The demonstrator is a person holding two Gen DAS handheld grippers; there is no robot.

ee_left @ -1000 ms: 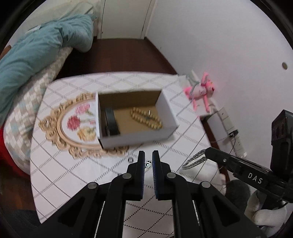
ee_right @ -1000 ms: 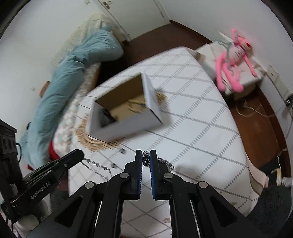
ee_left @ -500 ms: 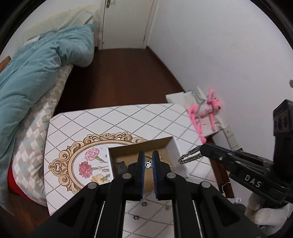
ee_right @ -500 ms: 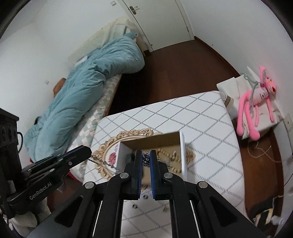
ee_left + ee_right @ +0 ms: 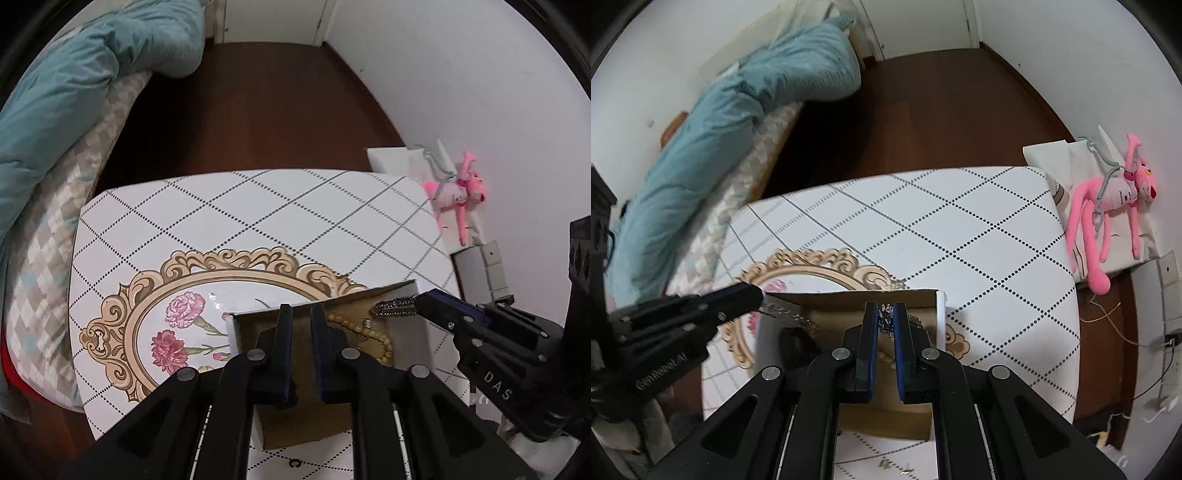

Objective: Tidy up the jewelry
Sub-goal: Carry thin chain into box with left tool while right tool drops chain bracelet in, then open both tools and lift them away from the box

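Silver chain pinched between closed tips of right gripper, bunched links showing in the narrow slot, held just above the open cardboard box; seen from left wrist view as a short hanging loop at the right gripper's tip, over the box's far right corner. Second fine chain strand trailing from tip of left gripper down into the box, blurred; left gripper in its own view with jaws slightly apart, nothing clearly visible in the gap; whether gripping or loose, cannot tell. Beaded bracelet, tan, lying on box floor toward right side; dark object inside at left wall, too blurred to name. Box resting on white table with dotted diamond grid, partly over ornate gold-framed floral print; small ring-like item on table just in front of box. Pink plush toy on white stand beyond table's right edge; teal duvet on bed at left; dark wood floor beyond.
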